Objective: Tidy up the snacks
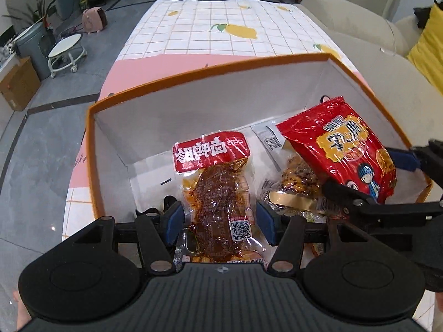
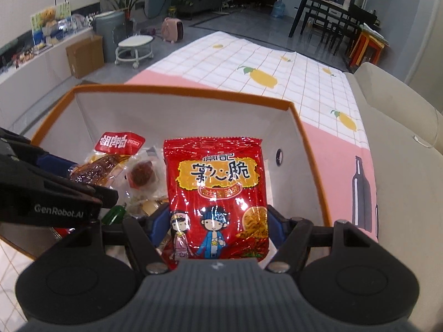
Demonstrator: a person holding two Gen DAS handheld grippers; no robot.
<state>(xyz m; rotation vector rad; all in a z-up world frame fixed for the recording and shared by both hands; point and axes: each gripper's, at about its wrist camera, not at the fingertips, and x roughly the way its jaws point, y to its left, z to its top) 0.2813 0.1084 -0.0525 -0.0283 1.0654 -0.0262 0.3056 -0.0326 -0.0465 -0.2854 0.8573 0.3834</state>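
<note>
Snacks hang over the orange-rimmed box (image 1: pixel 205 69) in 2 grips, the left gripper (image 1: pixel 220 222) clamped on a clear meat pack (image 1: pixel 218 193) and the right gripper (image 2: pixel 214 221) on a red crisp bag (image 2: pixel 218 193), seemingly for dropping inside.

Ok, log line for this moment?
left gripper: grips meat packet | right gripper: grips red snack bag | both over orange-rimmed box

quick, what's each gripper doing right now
left gripper: closed on clear vacuum pack of brown meat
right gripper: closed on red foil snack bag
</note>
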